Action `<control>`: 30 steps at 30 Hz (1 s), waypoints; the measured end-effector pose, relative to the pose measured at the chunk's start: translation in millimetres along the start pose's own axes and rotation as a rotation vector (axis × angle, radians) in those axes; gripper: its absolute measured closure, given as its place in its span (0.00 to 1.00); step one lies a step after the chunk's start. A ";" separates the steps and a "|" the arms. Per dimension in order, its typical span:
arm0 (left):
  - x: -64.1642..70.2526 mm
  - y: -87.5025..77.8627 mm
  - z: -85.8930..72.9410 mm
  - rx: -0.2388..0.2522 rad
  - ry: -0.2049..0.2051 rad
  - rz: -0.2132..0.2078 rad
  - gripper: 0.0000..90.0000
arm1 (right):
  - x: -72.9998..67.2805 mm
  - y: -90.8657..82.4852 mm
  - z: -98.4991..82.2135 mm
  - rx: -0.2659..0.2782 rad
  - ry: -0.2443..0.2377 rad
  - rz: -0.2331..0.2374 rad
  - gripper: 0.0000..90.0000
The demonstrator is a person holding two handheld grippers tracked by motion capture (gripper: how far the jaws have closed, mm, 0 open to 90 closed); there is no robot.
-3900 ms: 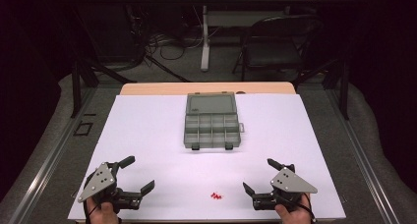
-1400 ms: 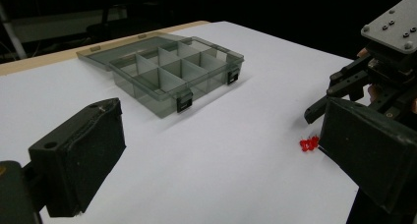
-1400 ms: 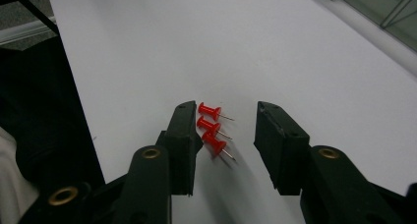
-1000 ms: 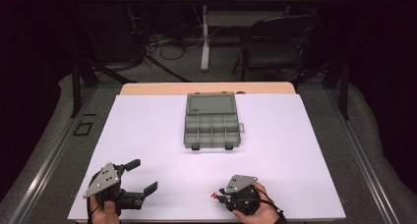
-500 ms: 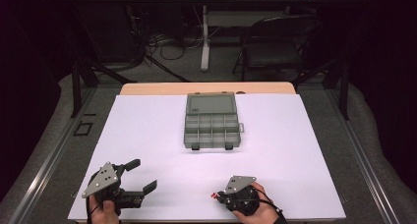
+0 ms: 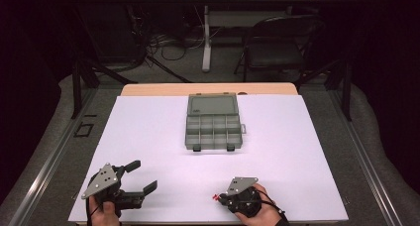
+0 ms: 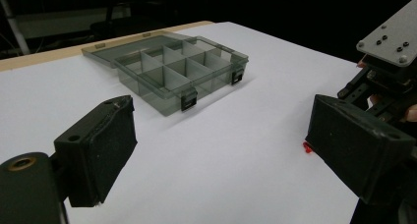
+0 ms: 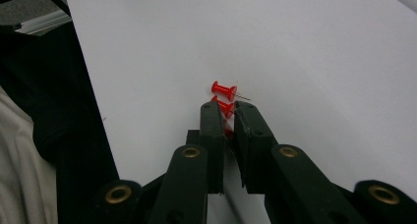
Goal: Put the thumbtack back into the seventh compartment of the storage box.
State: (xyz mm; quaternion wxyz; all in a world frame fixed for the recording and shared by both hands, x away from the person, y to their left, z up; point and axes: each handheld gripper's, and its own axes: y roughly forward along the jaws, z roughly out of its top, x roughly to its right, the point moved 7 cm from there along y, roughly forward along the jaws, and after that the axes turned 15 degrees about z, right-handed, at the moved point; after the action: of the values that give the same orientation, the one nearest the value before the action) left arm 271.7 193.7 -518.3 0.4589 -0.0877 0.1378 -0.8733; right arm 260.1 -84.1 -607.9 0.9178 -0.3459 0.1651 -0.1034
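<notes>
Two red push pins lie on the white sheet [image 6: 163, 137] near its front edge. One pin [image 8: 223, 90] lies loose just past my right gripper's tips. The other pin [image 8: 226, 109] sits between the jaws, and my right gripper [image 8: 227, 110] is shut on it. In the high view that gripper [image 6: 220, 198] points left at the red pins [image 6: 215, 197]. My left gripper [image 6: 143, 175] rests at the front left, open and empty. In the left gripper view its jaws [image 7: 228, 155] stand wide apart, with a red pin [image 7: 307, 147] and the right gripper [image 7: 388, 81] beyond.
An open grey compartment box [image 6: 213, 122] sits at the middle back of the sheet, lid flat behind it; it also appears as the box [image 7: 177, 69] ahead of the left jaws. The table's front edge [image 8: 88, 86] runs close beside the right gripper.
Since the earliest frame my right gripper has moved left to the red pins and its jaws have come together. Over the last second both hands have stayed put.
</notes>
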 end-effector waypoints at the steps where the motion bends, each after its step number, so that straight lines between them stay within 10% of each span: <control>1: 0.0 0.0 0.0 0.000 0.000 0.000 0.12 | 0.0 0.0 0.0 0.000 0.000 0.000 0.92; 30: -2.3 -0.8 0.3 0.003 -0.015 0.011 0.12 | 4.3 -32.1 28.5 0.106 -0.014 -0.032 0.93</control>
State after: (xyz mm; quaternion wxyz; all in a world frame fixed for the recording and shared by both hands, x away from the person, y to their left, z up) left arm 272.4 195.9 -517.8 0.4647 -0.0929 0.1333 -0.8704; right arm 272.3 -92.0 -567.4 0.9342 -0.3002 0.1475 -0.1243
